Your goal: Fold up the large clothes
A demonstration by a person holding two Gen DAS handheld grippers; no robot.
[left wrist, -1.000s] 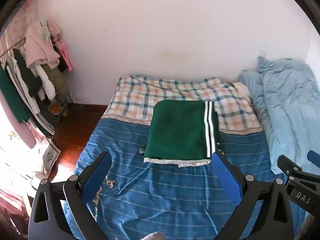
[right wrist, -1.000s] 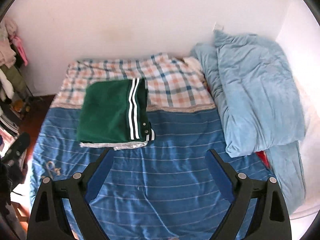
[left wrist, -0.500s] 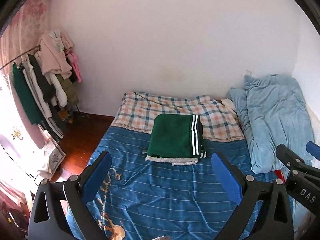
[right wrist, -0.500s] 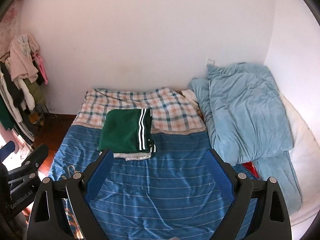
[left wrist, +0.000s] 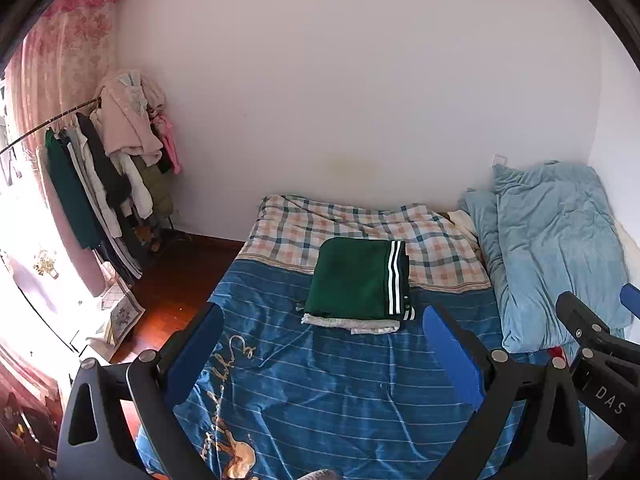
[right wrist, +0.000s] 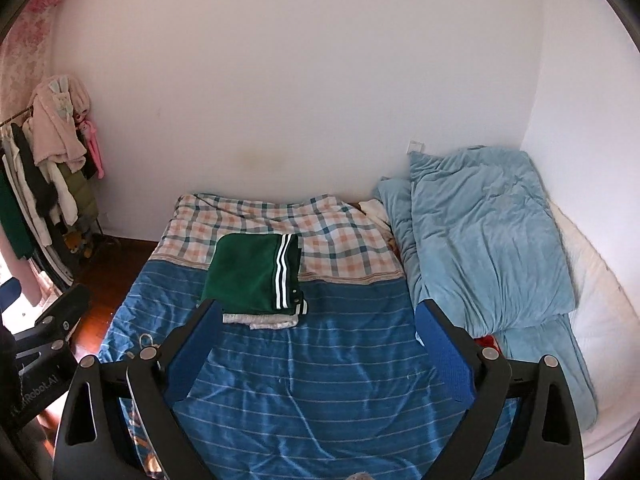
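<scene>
While folded green garment (left wrist: 356,280) lies on bed (left wrist: 320,380) | quilt (left wrist: 556,248) beside | both jaws wide, holding nothing

Left hand-held gripper (left wrist: 322,326) jaws spread wide, empty, right hand-held gripper (right wrist: 318,322) likewise spread, empty

Both wrist views look down the bed (left wrist: 320,380) from its foot toward the far wall, well back; left view sits further left. Both share the garment (left wrist: 356,284) (right wrist: 252,272).
</scene>
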